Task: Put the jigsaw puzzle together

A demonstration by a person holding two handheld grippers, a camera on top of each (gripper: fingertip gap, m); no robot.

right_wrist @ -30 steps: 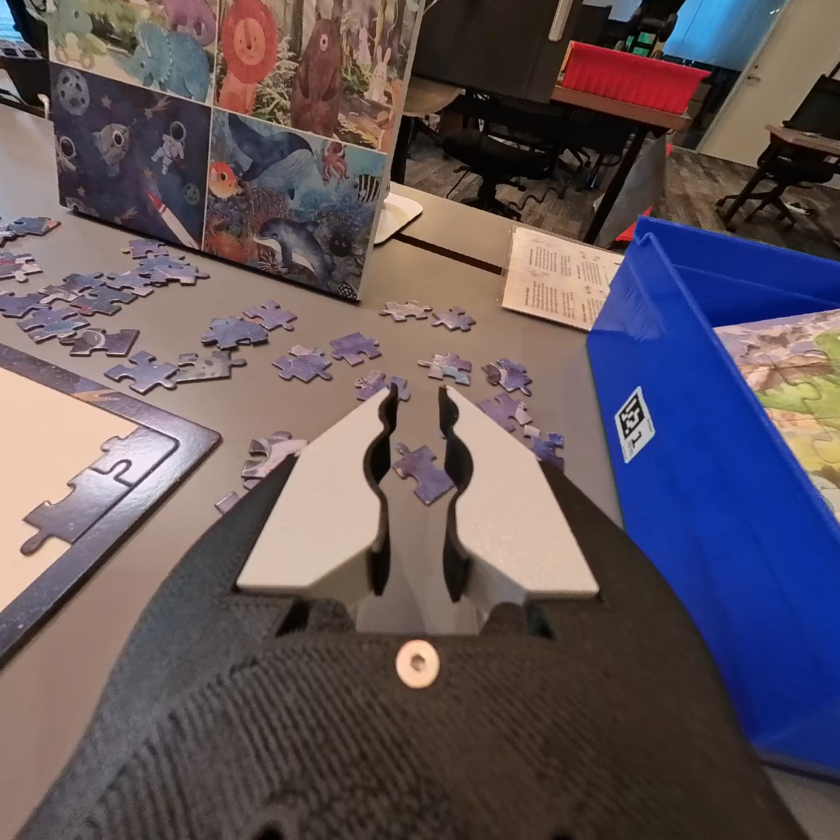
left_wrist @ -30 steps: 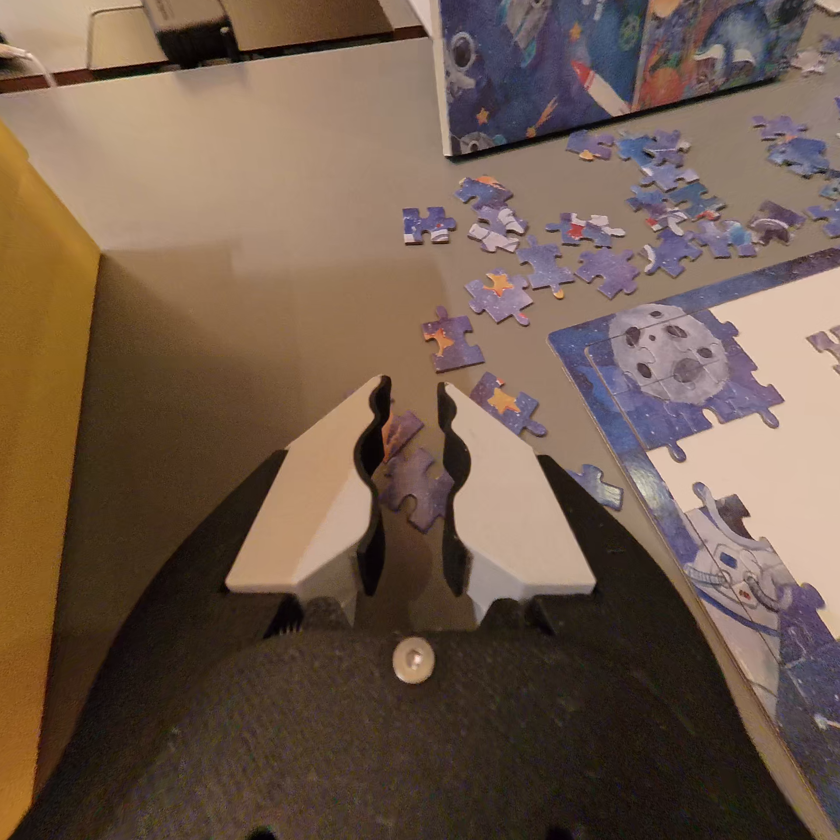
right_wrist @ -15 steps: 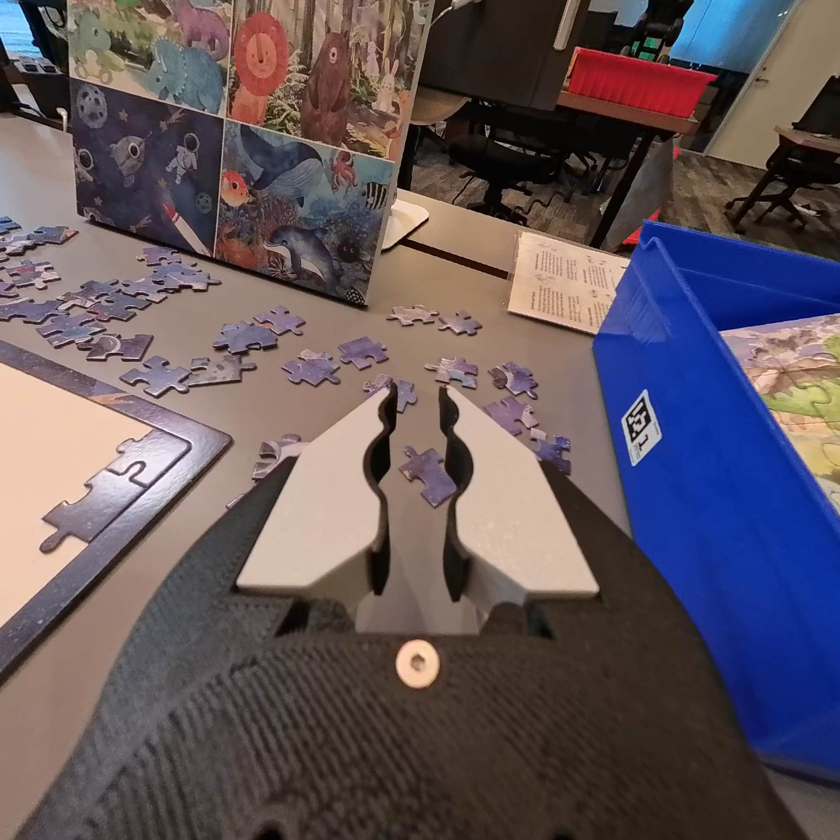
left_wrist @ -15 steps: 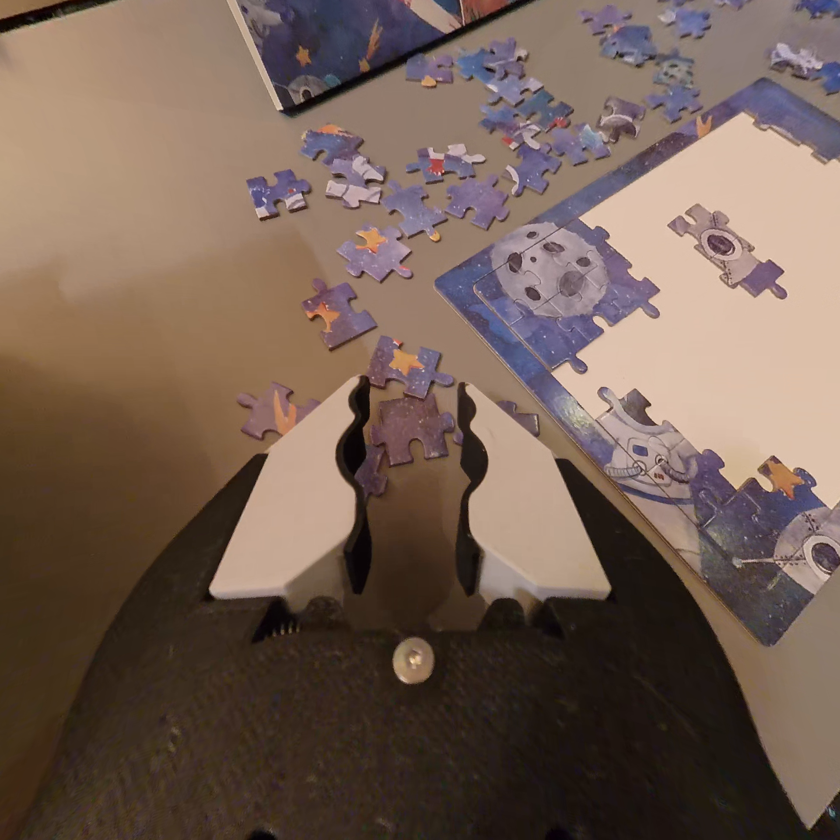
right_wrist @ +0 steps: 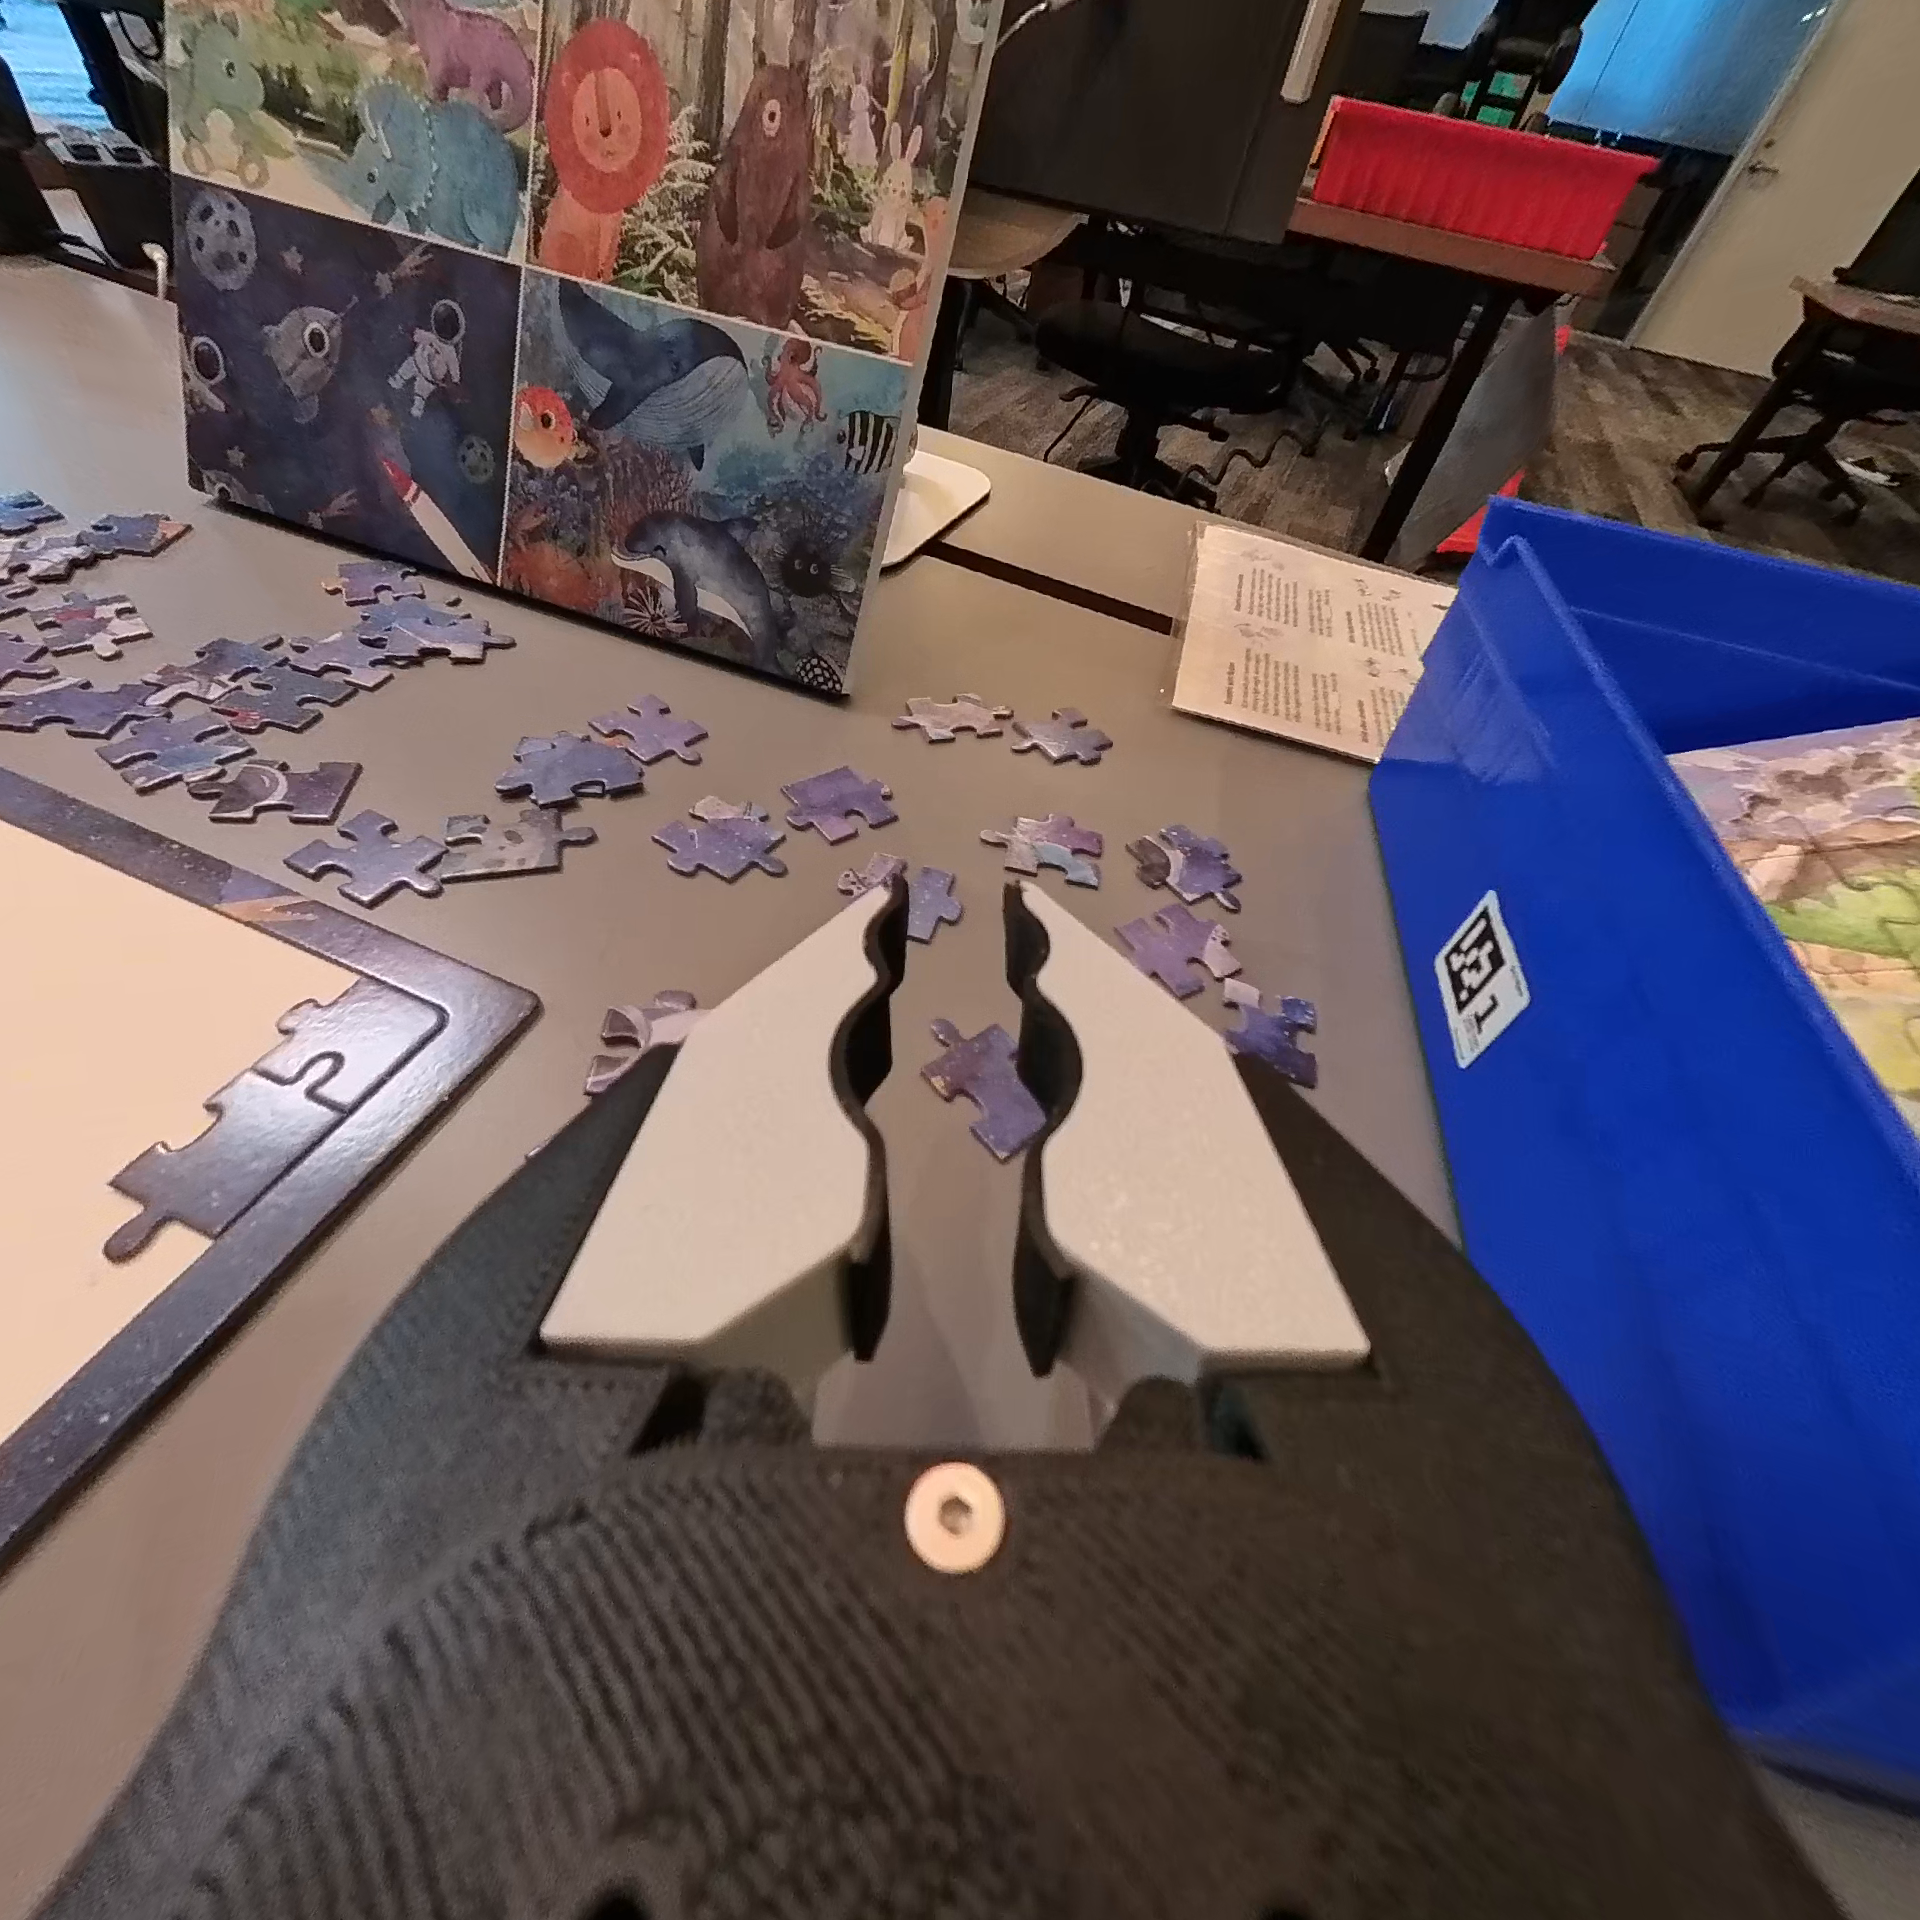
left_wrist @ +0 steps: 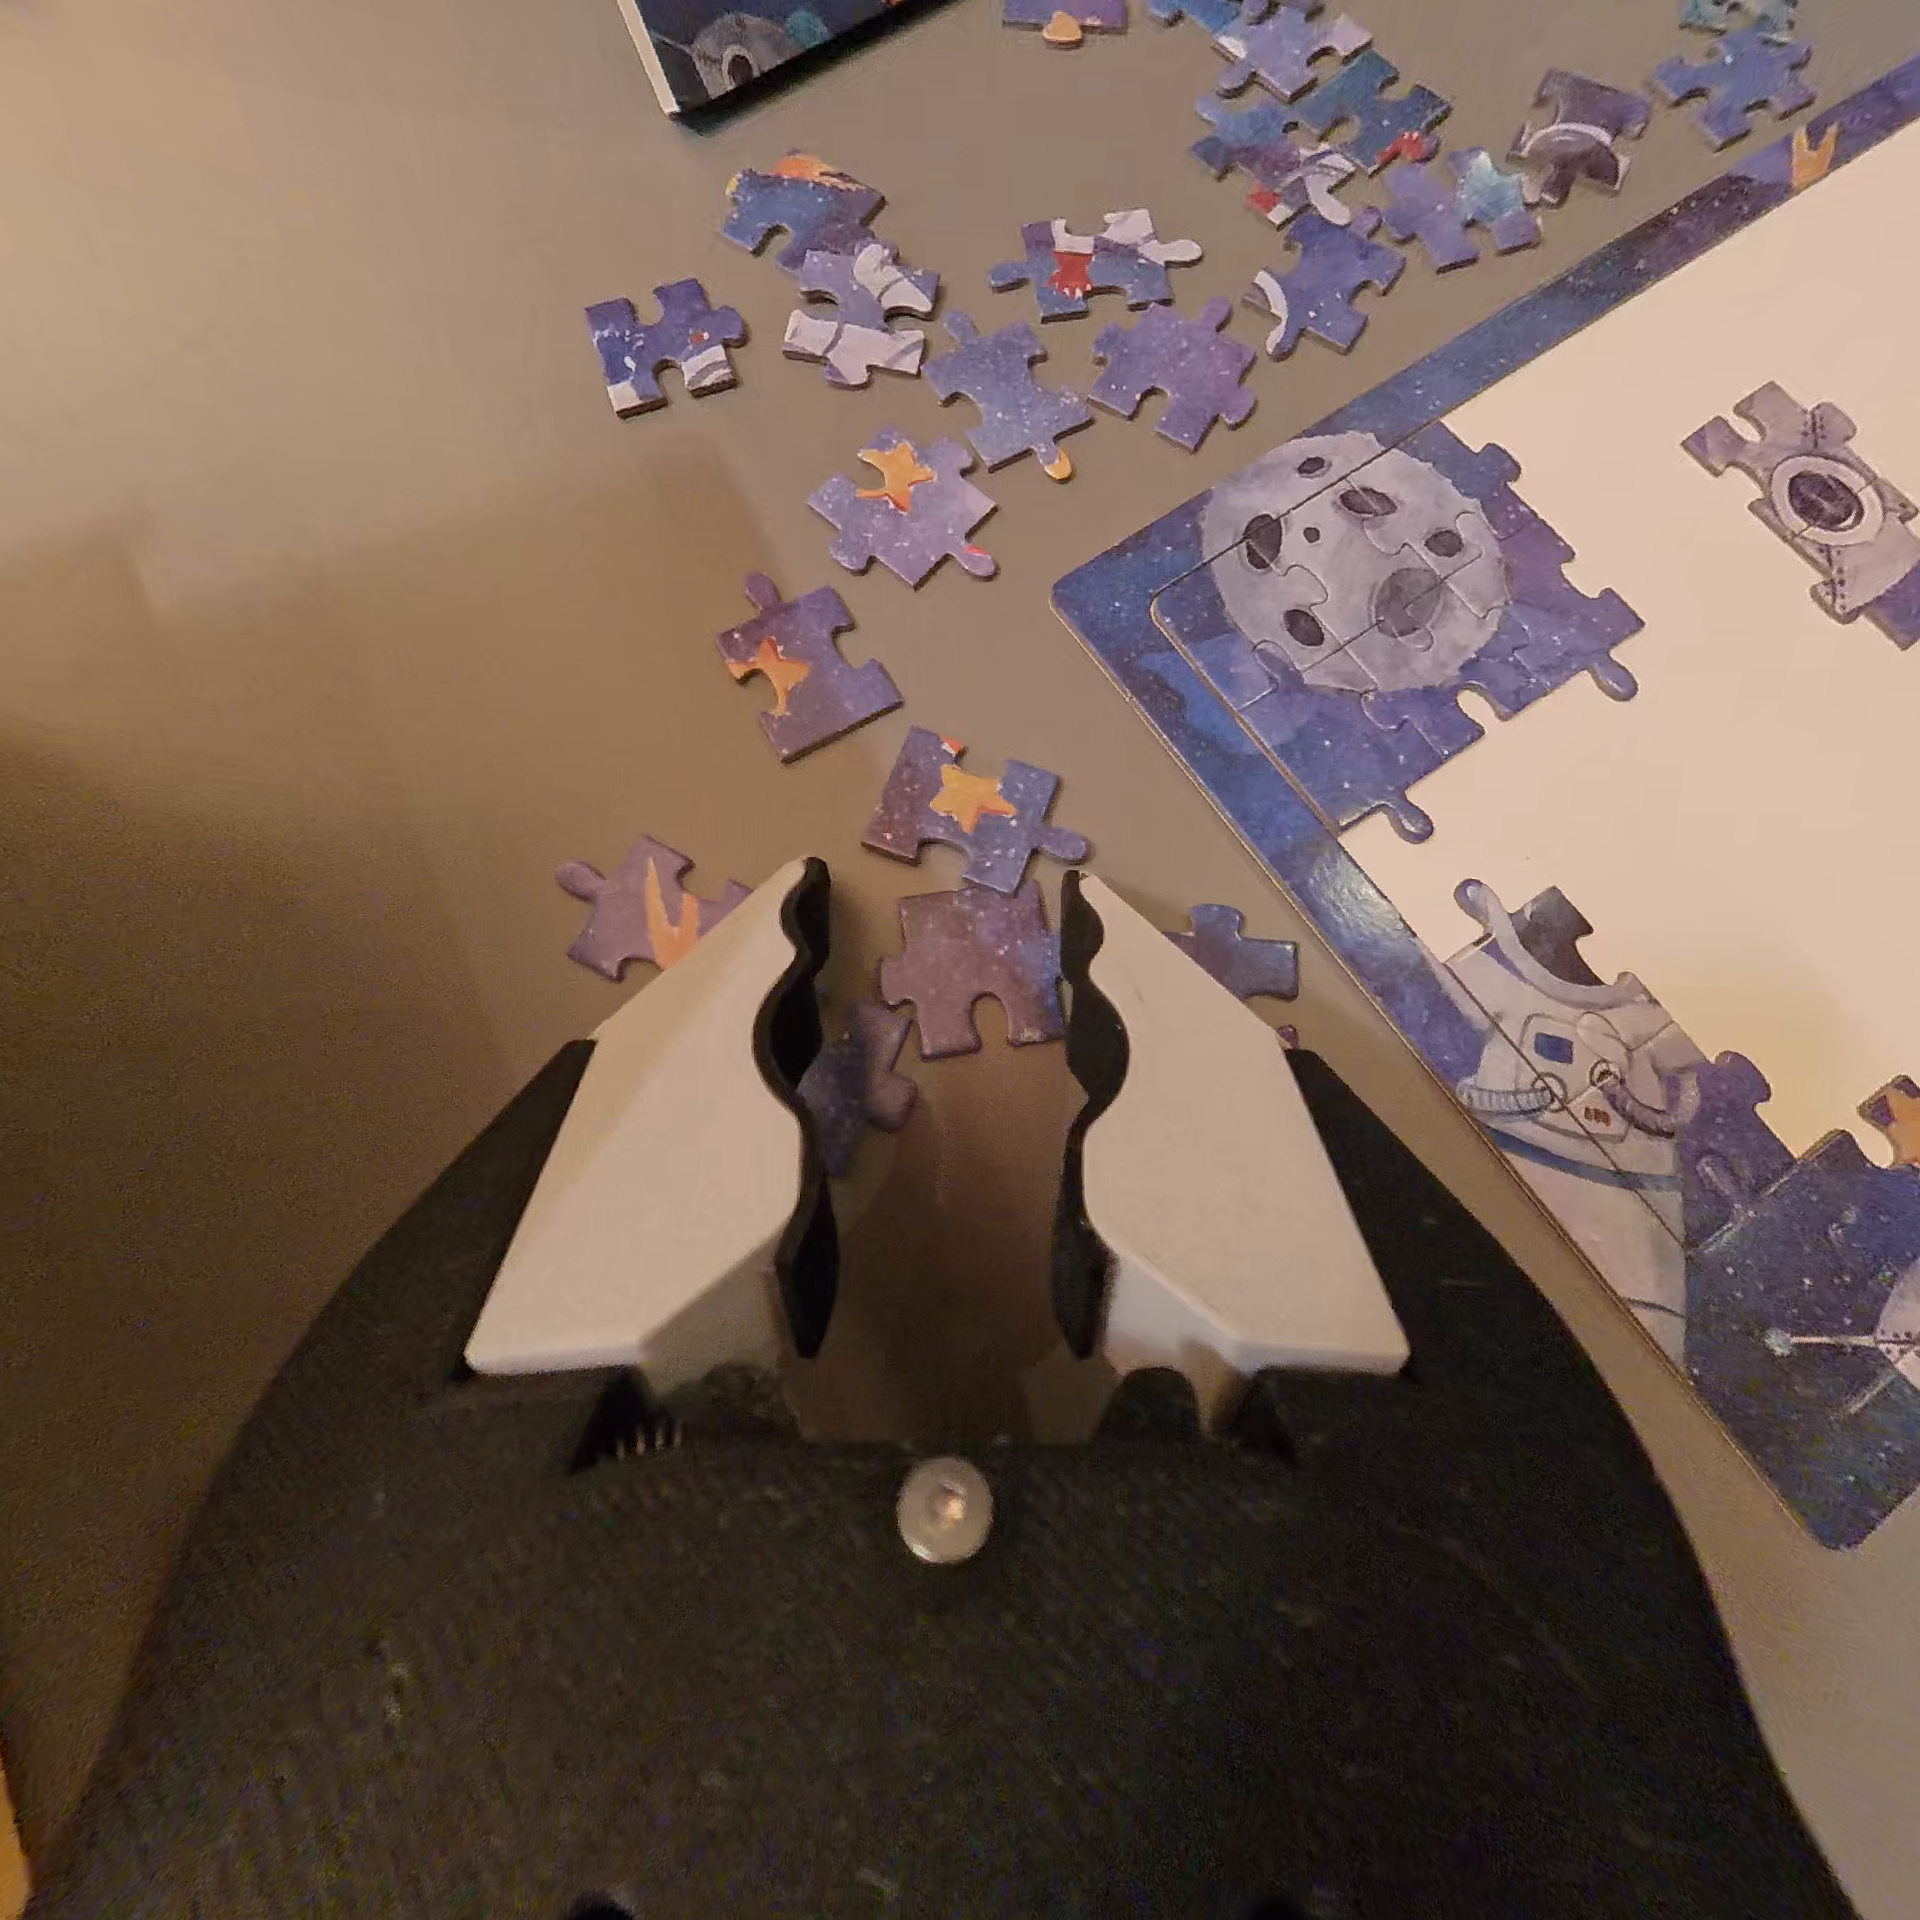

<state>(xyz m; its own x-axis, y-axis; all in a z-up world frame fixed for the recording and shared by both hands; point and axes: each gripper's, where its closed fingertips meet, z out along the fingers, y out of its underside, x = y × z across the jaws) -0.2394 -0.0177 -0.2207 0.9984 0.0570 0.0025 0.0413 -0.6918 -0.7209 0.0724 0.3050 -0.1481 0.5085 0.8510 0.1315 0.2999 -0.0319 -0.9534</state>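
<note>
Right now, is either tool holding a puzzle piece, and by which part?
Nothing is held. Left tool stands open over a purple piece lying on the table; right tool open too.

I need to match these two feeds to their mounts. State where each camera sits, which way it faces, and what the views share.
Left wrist view: on the left gripper, looking steeply down at loose puzzle pieces and the puzzle board's moon corner; open grey fingers show.
Right wrist view: on the right gripper, facing along the table to the puzzle box and blue bin; fingers apart, holding nothing.
Shared: grey table, board, box, scattered pieces.
</note>
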